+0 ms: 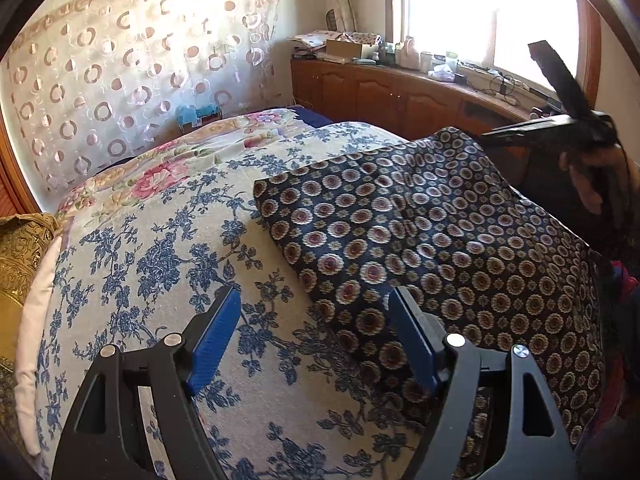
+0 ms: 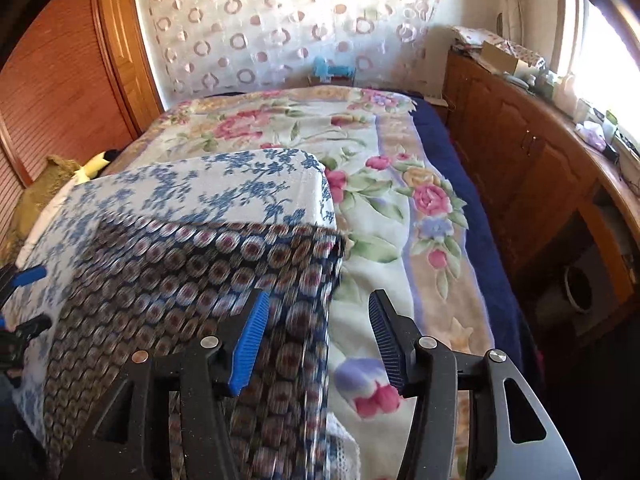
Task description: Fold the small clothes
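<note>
Dark, medallion-printed cloth, the small garment (image 1: 420,240) lies folded flat on a blue-flowered white cushion (image 1: 160,264) atop the rose-patterned bed cover (image 2: 400,208), its right edge hanging over the cushion's side. Both tools are released: the left tool (image 1: 316,340) hovers over the garment's near-left edge, the right tool (image 2: 316,340) over its hanging right edge, pads touching nothing. One fold looks laid, so the next move probably calls for clamping an edge and carrying it across squarely.
</note>
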A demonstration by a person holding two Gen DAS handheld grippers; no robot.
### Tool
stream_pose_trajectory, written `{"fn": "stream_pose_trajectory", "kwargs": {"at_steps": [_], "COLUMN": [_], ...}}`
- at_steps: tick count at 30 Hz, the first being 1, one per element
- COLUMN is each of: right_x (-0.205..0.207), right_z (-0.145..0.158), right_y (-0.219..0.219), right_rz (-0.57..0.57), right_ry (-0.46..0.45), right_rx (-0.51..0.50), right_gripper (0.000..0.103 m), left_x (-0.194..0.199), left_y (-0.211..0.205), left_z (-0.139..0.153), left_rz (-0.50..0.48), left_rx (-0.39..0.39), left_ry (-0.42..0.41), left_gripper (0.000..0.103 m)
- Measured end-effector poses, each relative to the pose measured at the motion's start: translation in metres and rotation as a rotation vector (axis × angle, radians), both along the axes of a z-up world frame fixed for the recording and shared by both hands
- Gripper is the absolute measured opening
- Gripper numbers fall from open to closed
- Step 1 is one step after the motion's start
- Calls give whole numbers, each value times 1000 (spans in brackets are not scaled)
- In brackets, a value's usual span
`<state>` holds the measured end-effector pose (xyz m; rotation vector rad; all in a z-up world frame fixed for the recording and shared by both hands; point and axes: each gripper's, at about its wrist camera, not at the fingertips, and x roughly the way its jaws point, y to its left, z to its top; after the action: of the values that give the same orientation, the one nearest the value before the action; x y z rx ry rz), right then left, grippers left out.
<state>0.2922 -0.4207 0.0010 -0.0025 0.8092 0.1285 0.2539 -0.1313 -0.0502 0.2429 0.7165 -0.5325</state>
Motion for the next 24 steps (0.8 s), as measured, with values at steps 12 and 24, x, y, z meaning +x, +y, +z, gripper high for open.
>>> {"fn": "stream_pose_trajectory", "kwargs": {"at_steps": [12,24], "right_x": [-127,-191], "right_z": [-12,-31], "right_y": [7,12], "right_rz": [-7,-43], "right_ry": [-37,-45], "right_rx": [26,43], "right_gripper": [55,55], "left_x": [-47,-119], "left_y": [9,3], "left_z": [-9,-26], "left_rz": [-39,-114], "left_rx": [-44,-82], "left_ry": [71,166], "left_gripper": [77,68]}}
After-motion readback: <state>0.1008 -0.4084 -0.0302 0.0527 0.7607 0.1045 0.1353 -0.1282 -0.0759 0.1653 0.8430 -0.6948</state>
